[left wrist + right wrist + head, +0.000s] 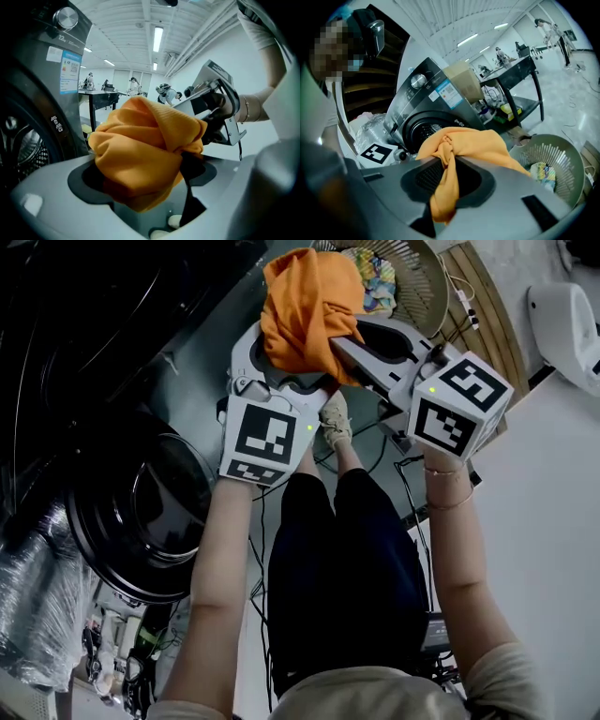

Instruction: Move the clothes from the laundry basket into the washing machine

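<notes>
An orange cloth (pixel 305 310) hangs bunched in the air between both grippers, above the floor in front of the washing machine (pixel 141 512). My right gripper (pixel 352 338) is shut on a twisted fold of the orange cloth (pixel 445 159), which trails down through its jaws. My left gripper (pixel 281 362) stands wide open; the cloth's bulk (pixel 145 154) rests in the gap and hides the fingertips. The round laundry basket (pixel 422 287) sits beyond, with a multicoloured garment (pixel 375 282) in it. The washer's drum opening (pixel 426 122) shows in the right gripper view.
The washer's round door (pixel 155 521) hangs open at the left. Plastic-wrapped items (pixel 37 596) lie at the lower left. Cables (pixel 403 474) run over the floor by the person's feet. A wooden pallet (pixel 483 296) and a white object (pixel 562 315) are at the top right.
</notes>
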`<control>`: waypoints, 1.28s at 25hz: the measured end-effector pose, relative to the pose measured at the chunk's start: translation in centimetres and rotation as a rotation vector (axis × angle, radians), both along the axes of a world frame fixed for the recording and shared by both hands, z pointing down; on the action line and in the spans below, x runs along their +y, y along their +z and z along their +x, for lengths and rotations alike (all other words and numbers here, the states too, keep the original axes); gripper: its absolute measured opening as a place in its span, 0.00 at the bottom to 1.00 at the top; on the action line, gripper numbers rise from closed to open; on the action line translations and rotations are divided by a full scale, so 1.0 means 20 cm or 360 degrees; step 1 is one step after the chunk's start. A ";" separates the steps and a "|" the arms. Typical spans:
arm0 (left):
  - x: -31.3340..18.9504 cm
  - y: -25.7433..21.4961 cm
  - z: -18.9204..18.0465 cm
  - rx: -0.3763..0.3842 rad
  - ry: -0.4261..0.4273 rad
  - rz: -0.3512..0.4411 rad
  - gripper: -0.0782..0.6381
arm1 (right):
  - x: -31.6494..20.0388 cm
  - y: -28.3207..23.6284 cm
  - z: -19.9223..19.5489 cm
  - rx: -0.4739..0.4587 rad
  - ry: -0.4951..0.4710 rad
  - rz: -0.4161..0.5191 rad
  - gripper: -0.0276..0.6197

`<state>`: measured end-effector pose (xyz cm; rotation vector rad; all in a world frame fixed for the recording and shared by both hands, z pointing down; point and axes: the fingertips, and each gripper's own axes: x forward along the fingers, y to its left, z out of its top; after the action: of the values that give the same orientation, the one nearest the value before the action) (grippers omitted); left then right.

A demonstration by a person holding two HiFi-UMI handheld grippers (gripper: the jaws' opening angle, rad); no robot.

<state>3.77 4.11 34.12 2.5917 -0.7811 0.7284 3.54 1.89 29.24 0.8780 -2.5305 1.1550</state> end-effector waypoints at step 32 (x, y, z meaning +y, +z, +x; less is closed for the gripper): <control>-0.05 0.22 -0.83 0.0212 -0.0945 -0.0076 0.41 | 0.09 0.16 -0.48 -0.0085 -0.0281 -0.0052 0.25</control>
<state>-12.78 3.03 38.53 2.1550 -1.3743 0.3807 -6.15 3.64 32.39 0.6095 -2.5630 1.1746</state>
